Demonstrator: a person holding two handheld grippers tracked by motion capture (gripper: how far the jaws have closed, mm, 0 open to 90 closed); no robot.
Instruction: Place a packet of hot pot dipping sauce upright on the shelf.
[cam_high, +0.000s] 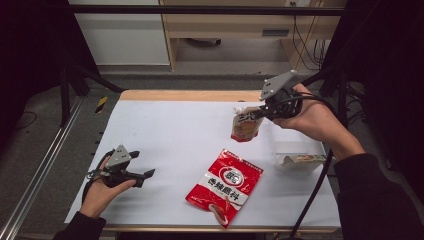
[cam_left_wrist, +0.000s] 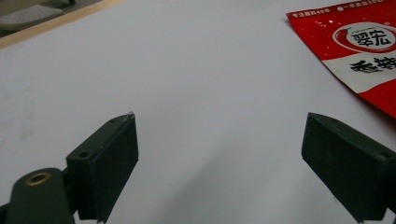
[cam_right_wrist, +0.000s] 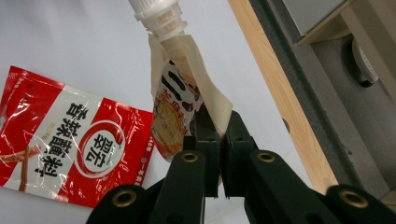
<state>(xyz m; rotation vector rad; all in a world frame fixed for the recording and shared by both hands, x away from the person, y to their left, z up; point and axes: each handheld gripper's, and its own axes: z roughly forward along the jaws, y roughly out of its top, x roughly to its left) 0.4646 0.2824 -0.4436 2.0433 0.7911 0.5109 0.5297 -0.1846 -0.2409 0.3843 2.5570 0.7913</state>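
Note:
My right gripper (cam_high: 263, 113) is shut on the upper edge of a small spouted pouch (cam_high: 245, 124) and holds it above the white table at the back right. In the right gripper view the pouch (cam_right_wrist: 180, 105) hangs with its white cap at the top, its corner pinched between the jaws of my right gripper (cam_right_wrist: 219, 135). A red and white snack bag (cam_high: 226, 184) lies flat near the table's front middle. My left gripper (cam_high: 142, 172) rests low at the front left, open, and in its own view the left gripper (cam_left_wrist: 219, 140) has bare table between its pads.
A clear plastic tray (cam_high: 299, 157) with a packet inside sits at the right side of the white table (cam_high: 175, 135). The table's wooden back edge (cam_high: 190, 95) runs behind the pouch. A black cable (cam_high: 315, 190) trails down from the right hand.

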